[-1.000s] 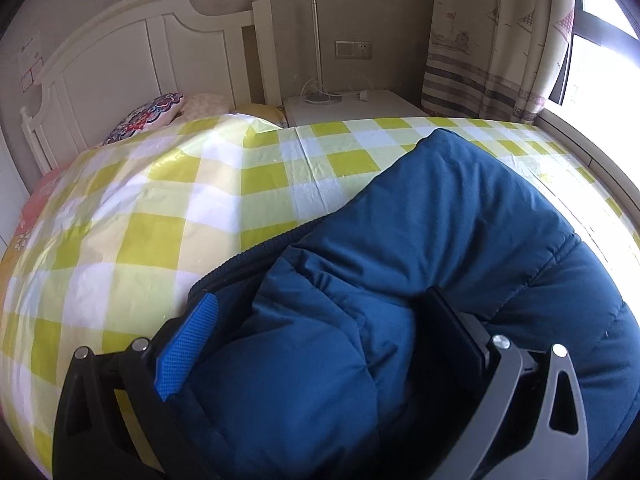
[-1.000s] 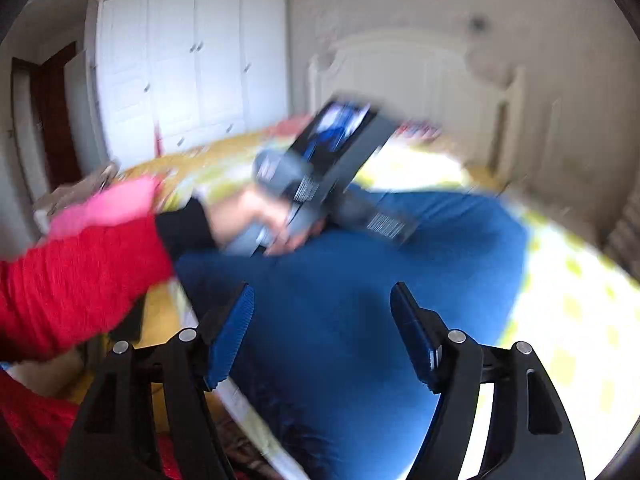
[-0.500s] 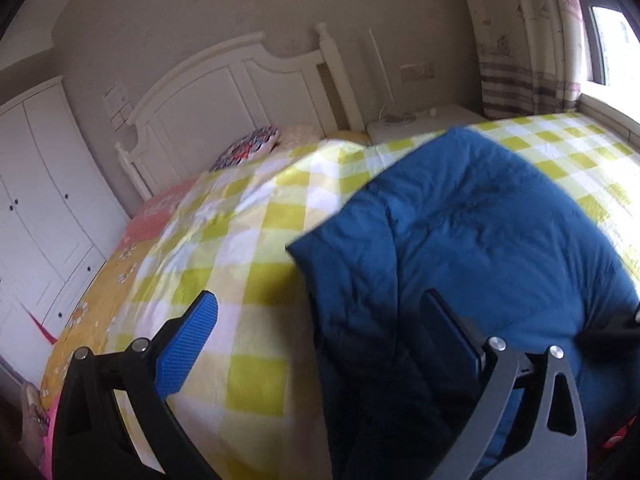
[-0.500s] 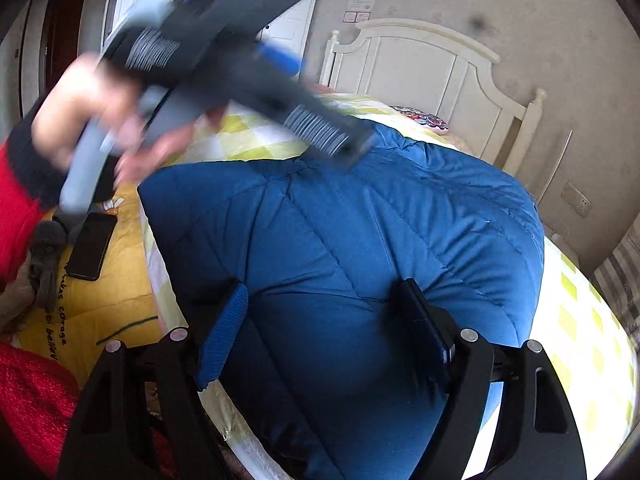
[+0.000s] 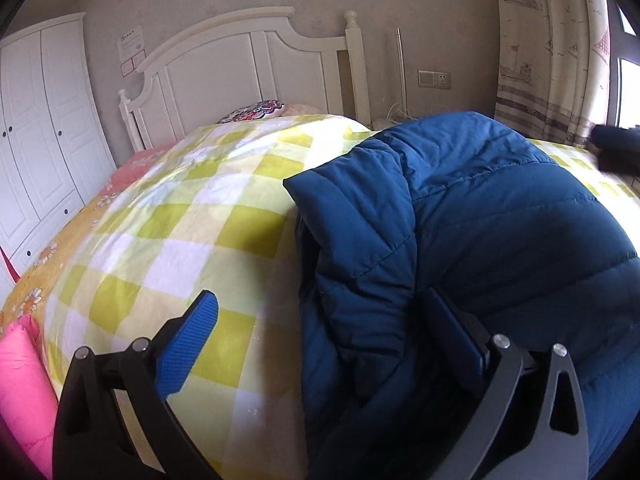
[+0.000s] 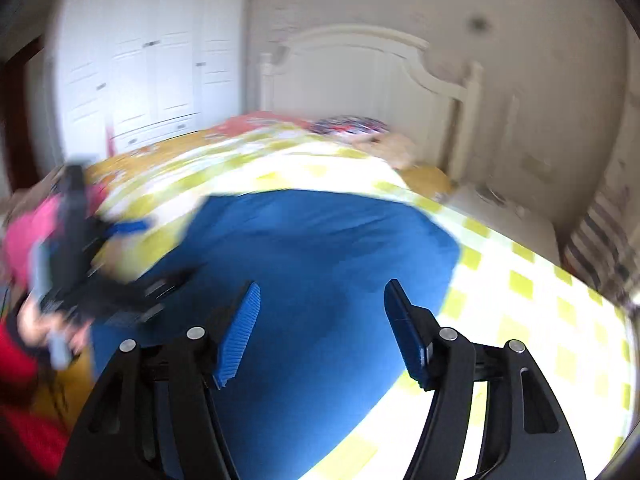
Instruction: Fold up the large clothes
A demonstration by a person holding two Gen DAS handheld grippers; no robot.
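A large blue padded jacket point(image 5: 480, 240) lies bunched on a bed with a yellow-and-white checked cover point(image 5: 180, 232). My left gripper point(image 5: 320, 332) is open at the jacket's left edge, its right finger against the fabric, its left finger over the cover. In the right wrist view the jacket point(image 6: 320, 260) spreads over the cover point(image 6: 520, 292). My right gripper point(image 6: 320, 320) is open and empty above the jacket. The left gripper point(image 6: 76, 248) shows blurred at that view's left, in a hand with a red sleeve.
A white headboard point(image 5: 248, 64) and a patterned pillow point(image 5: 256, 110) are at the bed's far end. A white wardrobe point(image 5: 40, 128) stands left. A curtain point(image 5: 552, 48) and window are right. A pink item point(image 5: 20, 380) lies at the bed's near left.
The left gripper let go of the jacket, lifted and swung left, then lowered to the jacket's left edge. The right gripper moved over the jacket; its view is blurred by motion.
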